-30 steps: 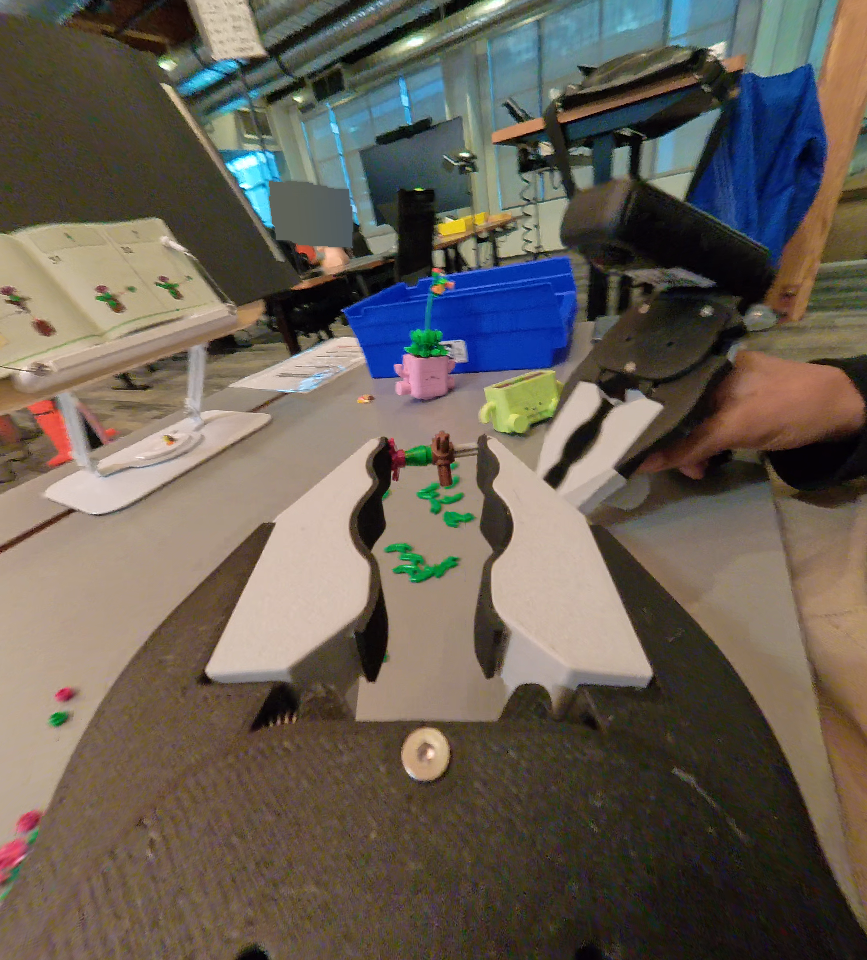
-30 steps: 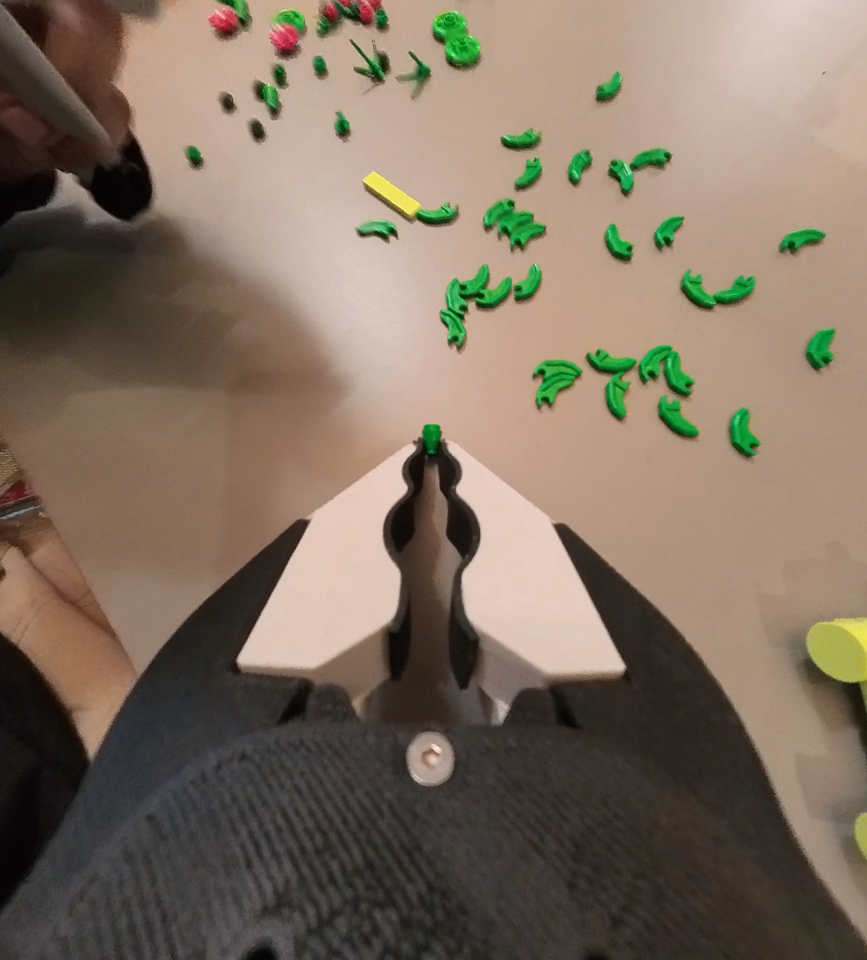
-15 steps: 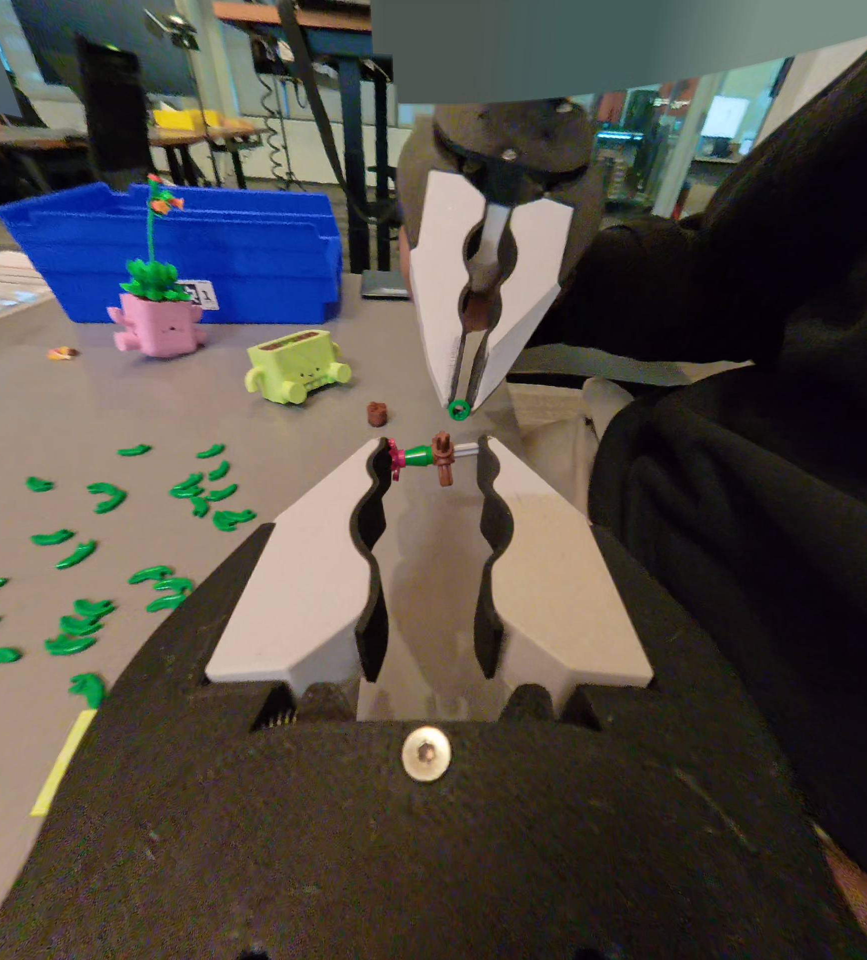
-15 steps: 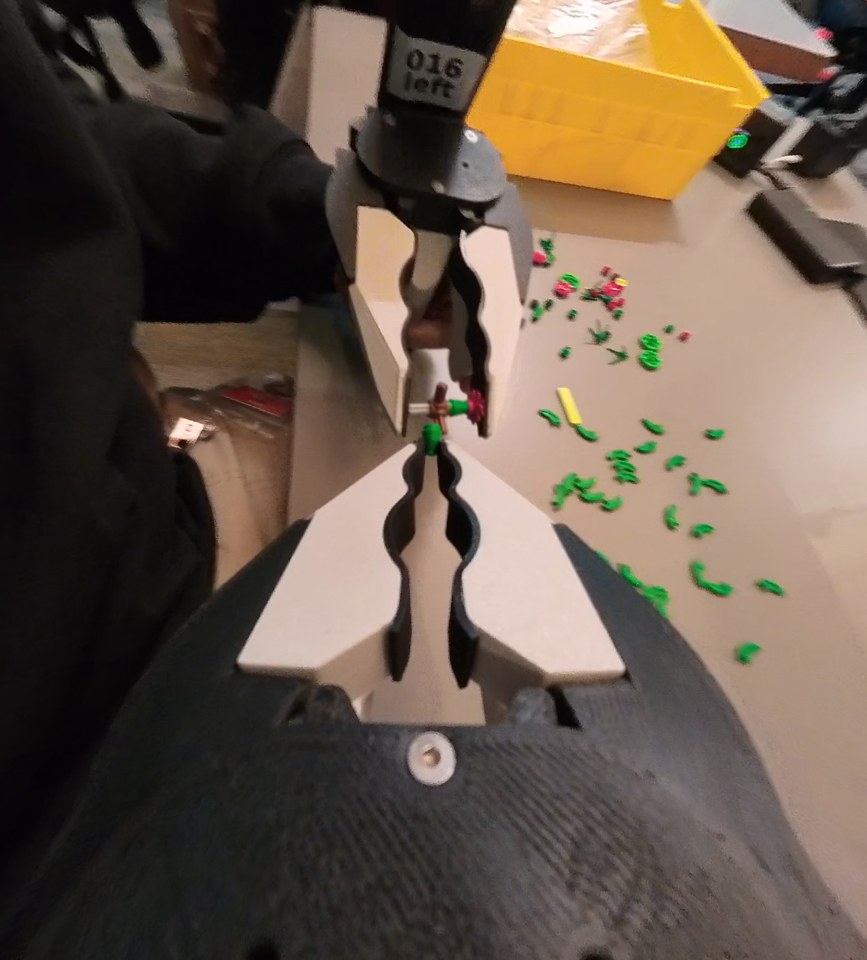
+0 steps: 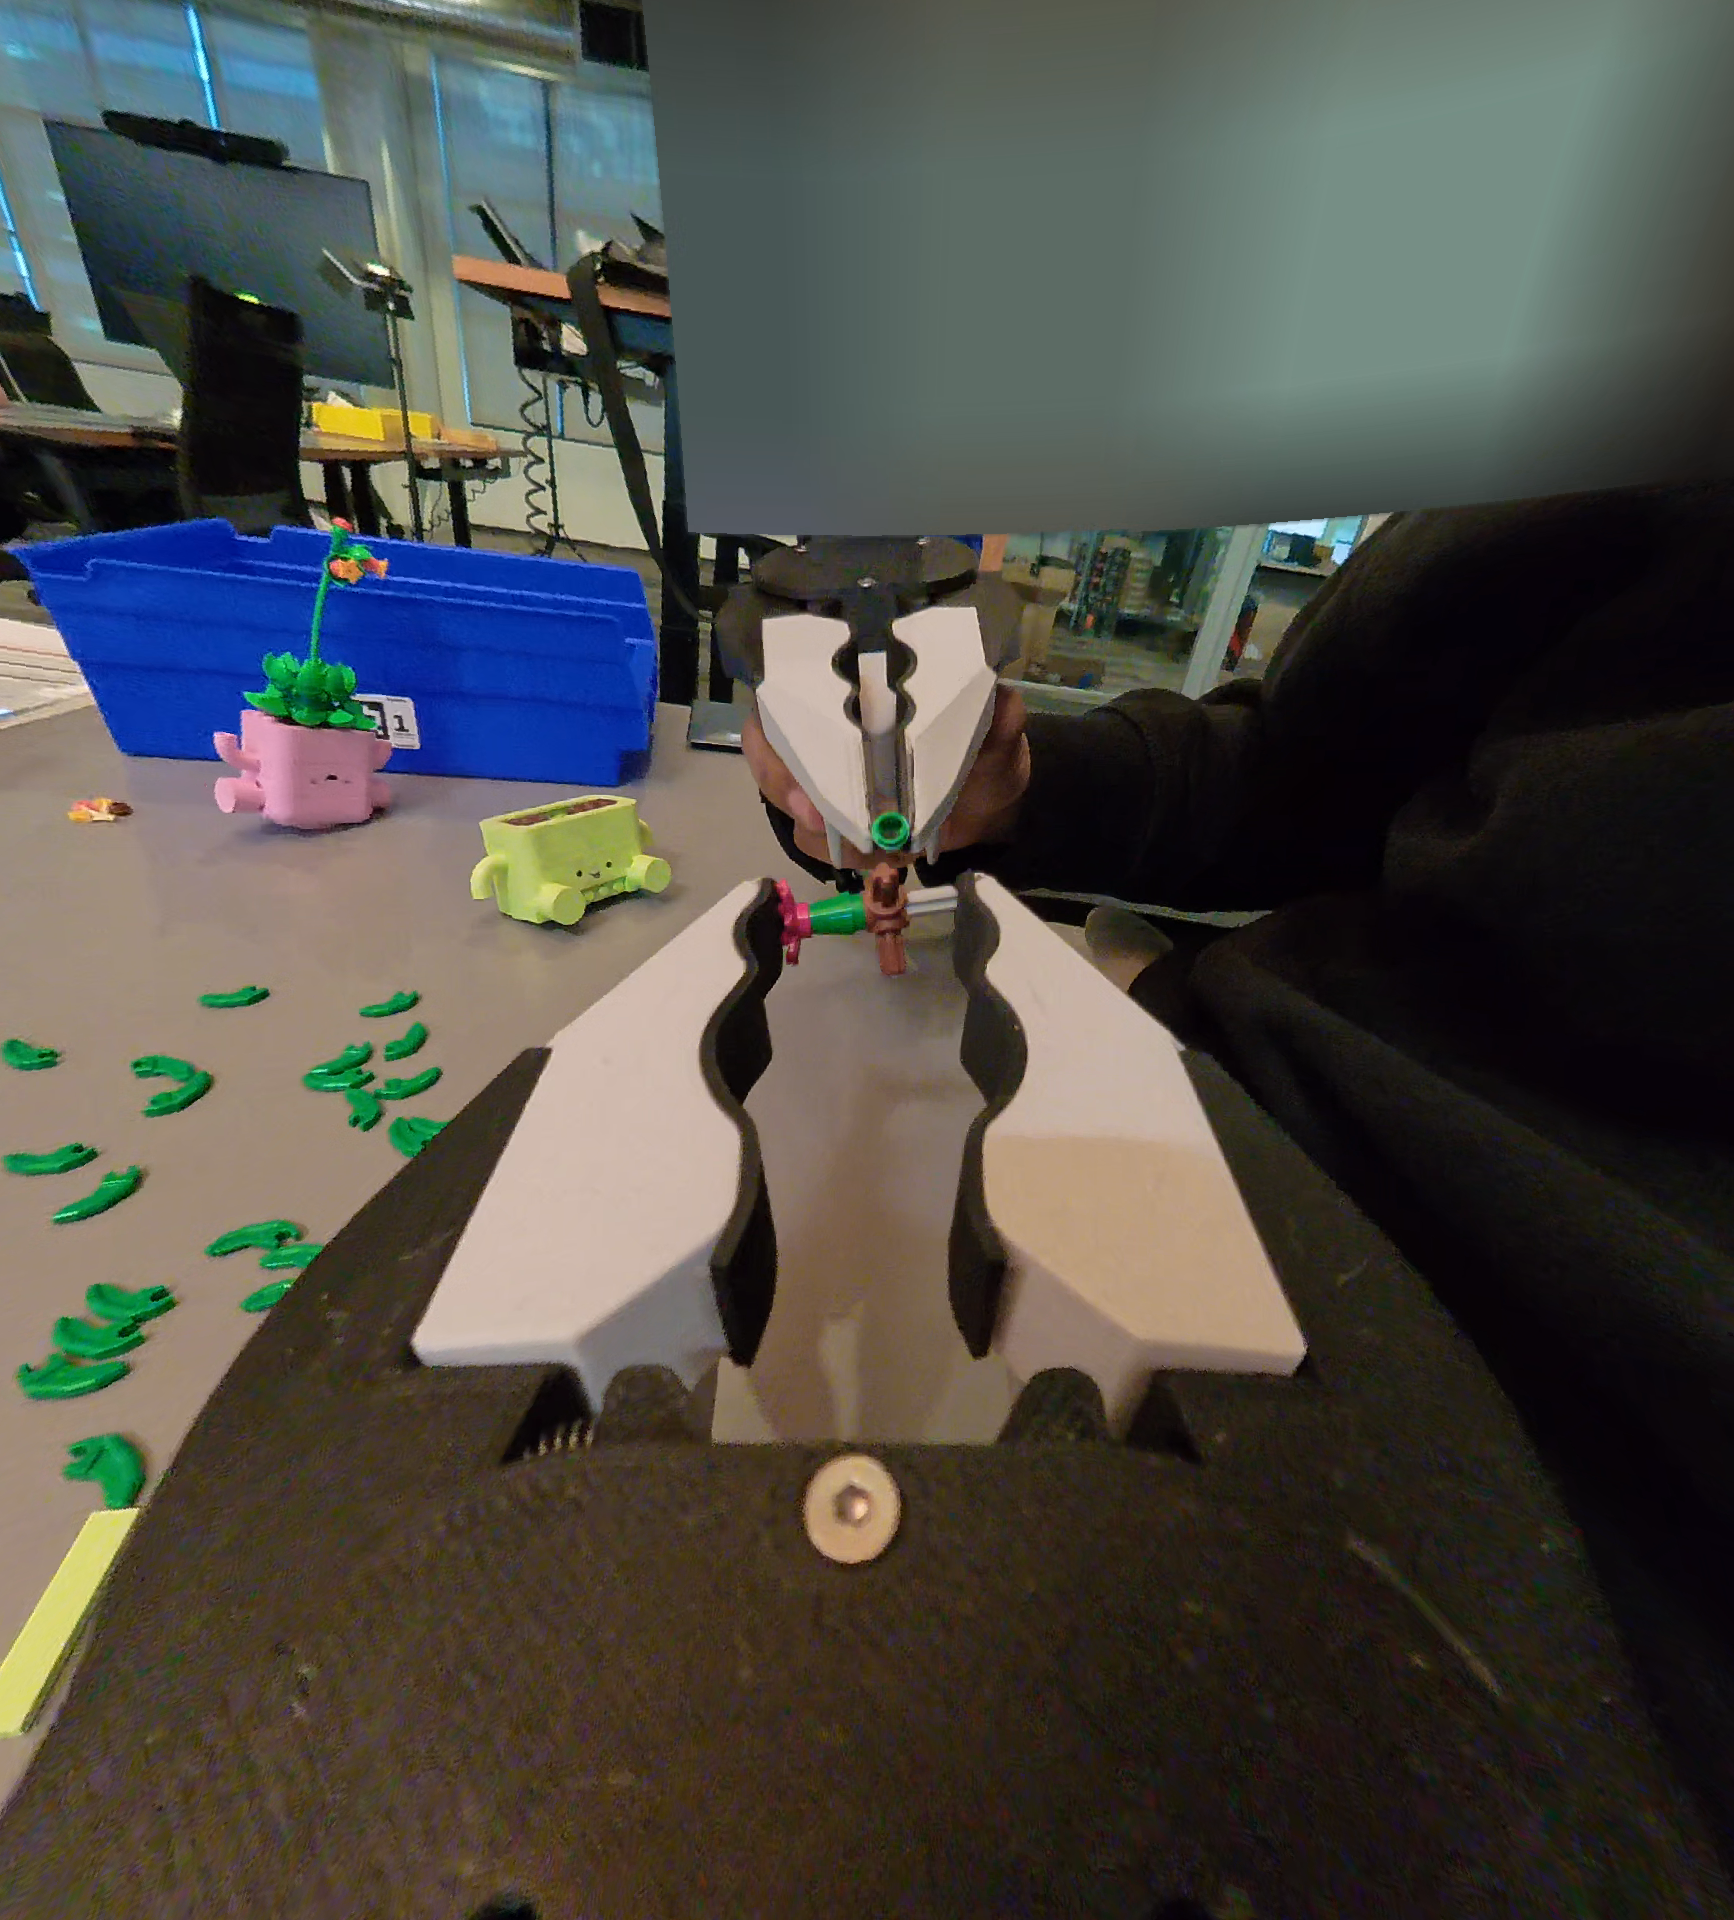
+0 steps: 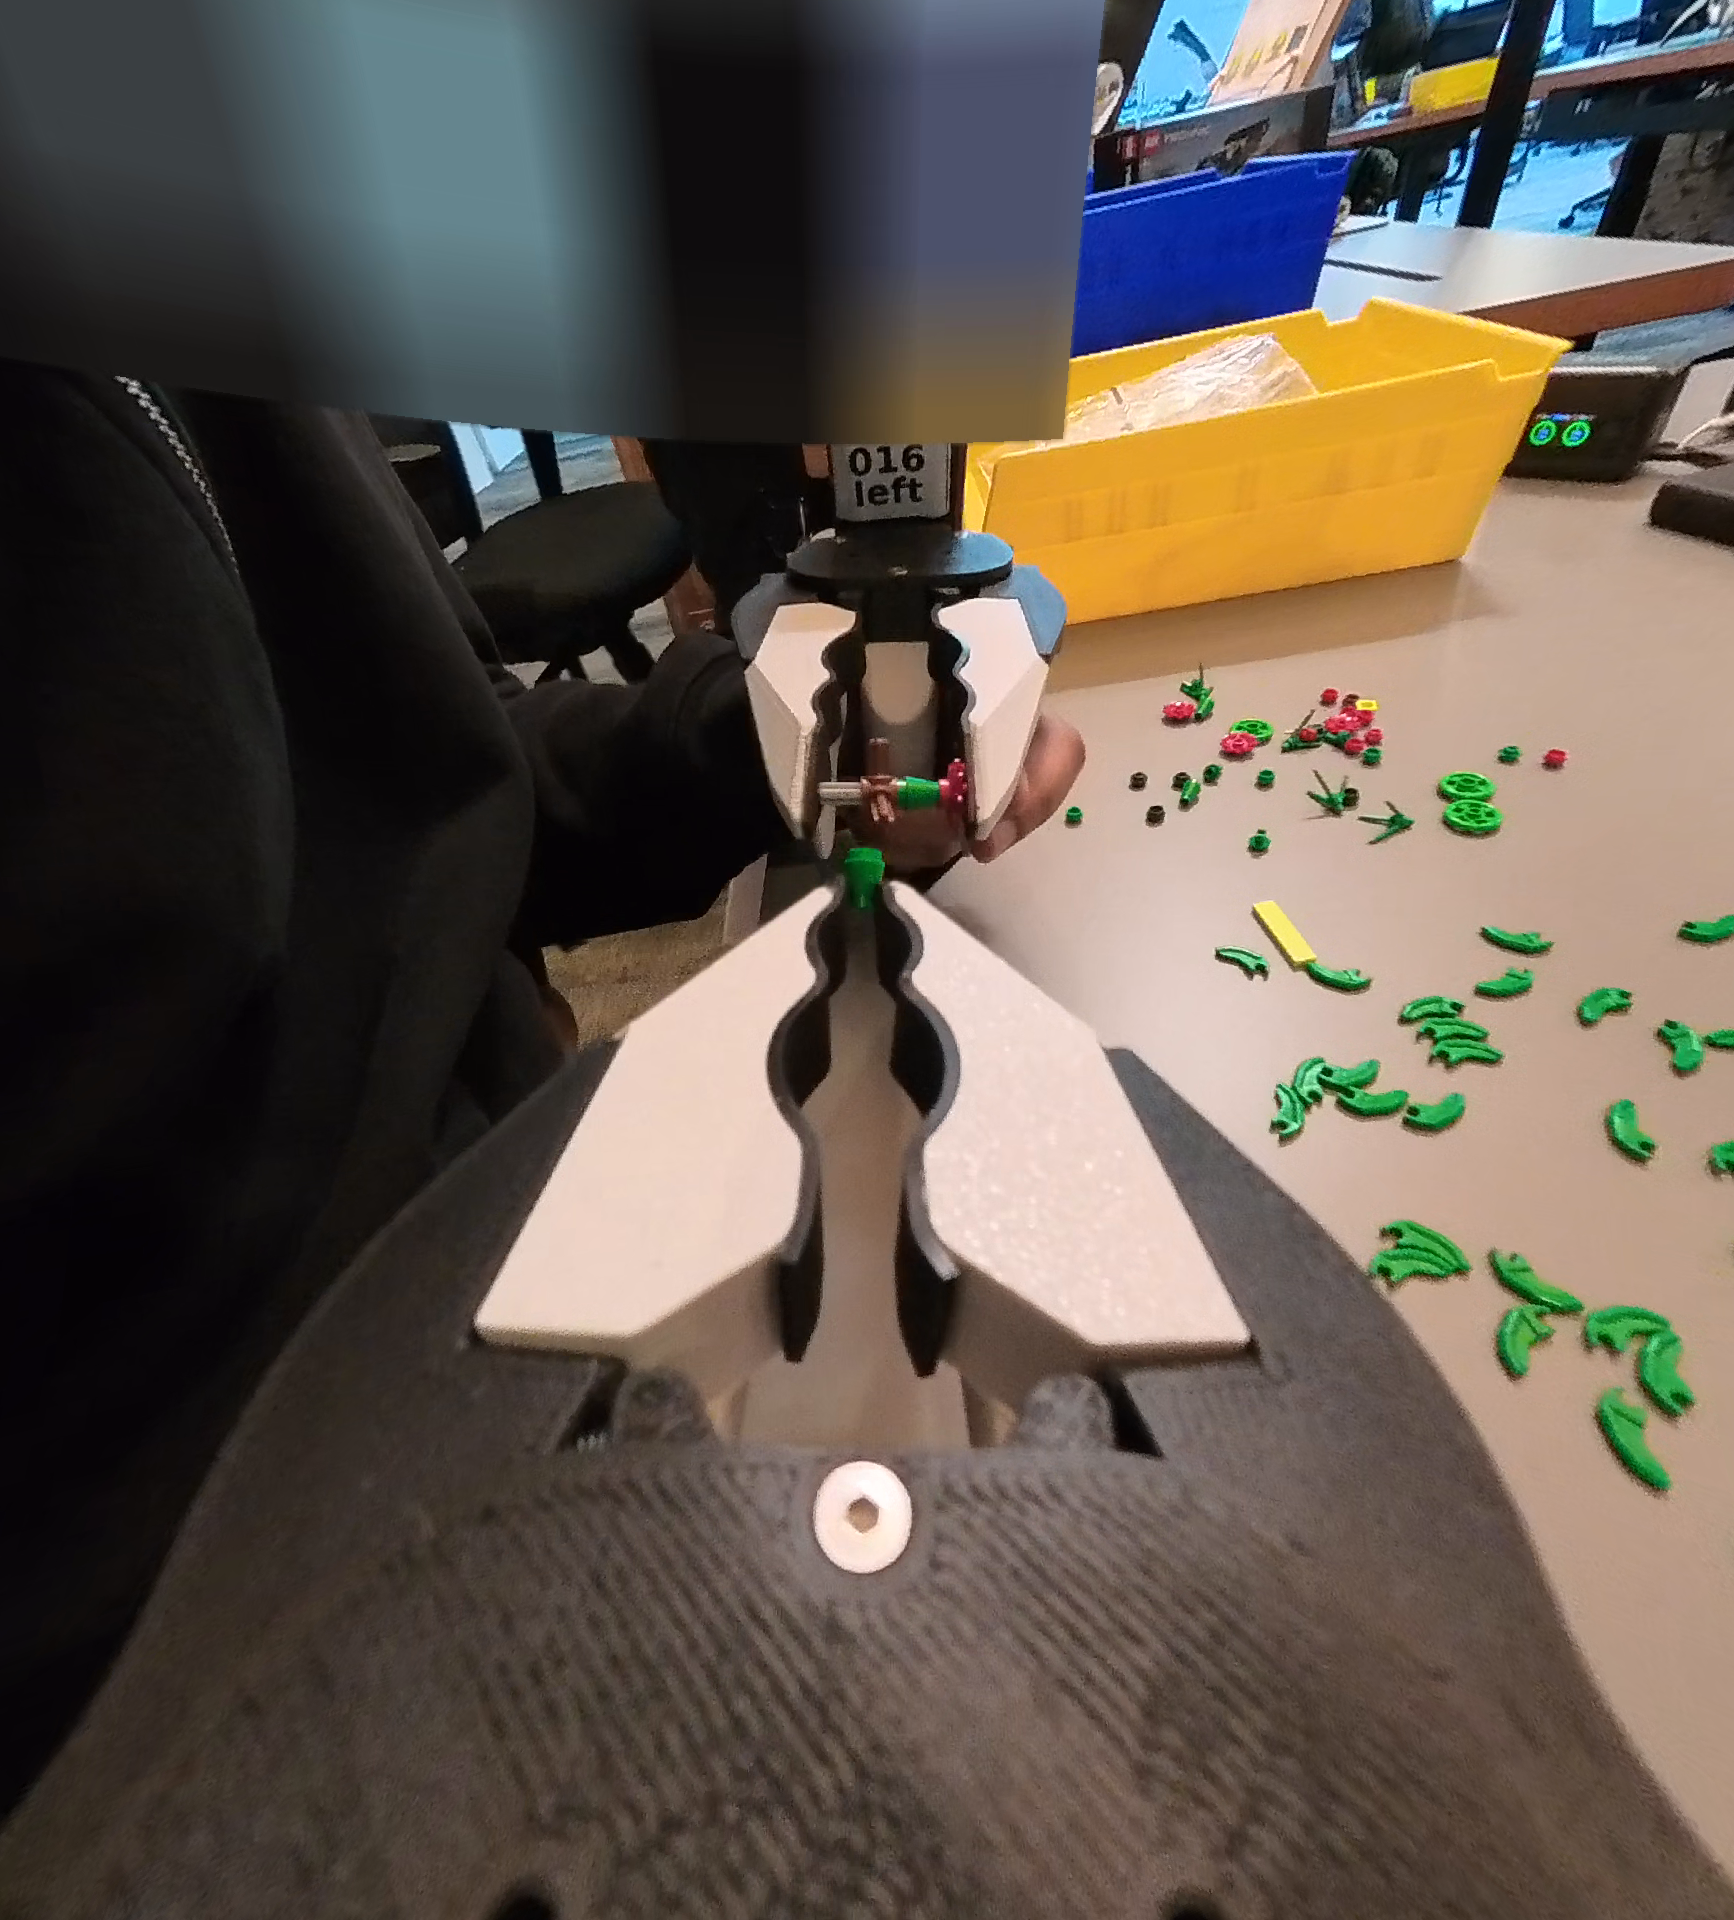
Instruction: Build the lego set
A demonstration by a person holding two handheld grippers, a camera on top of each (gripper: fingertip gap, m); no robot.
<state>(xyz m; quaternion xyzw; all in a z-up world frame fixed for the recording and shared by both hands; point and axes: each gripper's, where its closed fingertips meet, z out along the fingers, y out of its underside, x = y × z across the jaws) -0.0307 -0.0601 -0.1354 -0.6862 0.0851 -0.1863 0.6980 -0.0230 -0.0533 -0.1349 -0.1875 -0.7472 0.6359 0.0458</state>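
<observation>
My left gripper (image 5: 865, 916) is shut on a small flower stem (image 5: 847, 916): a magenta flower, a green cone, a brown piece and a grey rod, held crosswise between the fingertips. My right gripper (image 6: 861, 896) is shut on a small round green piece (image 6: 861, 871). The two grippers face each other above the table's near edge. In the left wrist view the right gripper (image 5: 889, 836) holds the green piece (image 5: 889, 829) right above the brown piece. In the right wrist view the left gripper (image 6: 889, 805) and the stem (image 6: 894, 795) sit just beyond the green piece.
Several green leaf pieces (image 6: 1445, 1039) lie scattered on the grey table (image 5: 63, 935). A pink pot with a plant (image 5: 307, 764), a lime pot (image 5: 572, 857) and a blue bin (image 5: 375, 644) stand behind. A yellow bin (image 6: 1258, 488), red flower pieces (image 6: 1346, 727) and a yellow tile (image 6: 1284, 928) also show. My two grippers' fingertips are within a few centimetres of each other.
Both grippers have lifted off the table and turned to face each other. The right gripper's green piece has moved in close above the stem's brown piece.
</observation>
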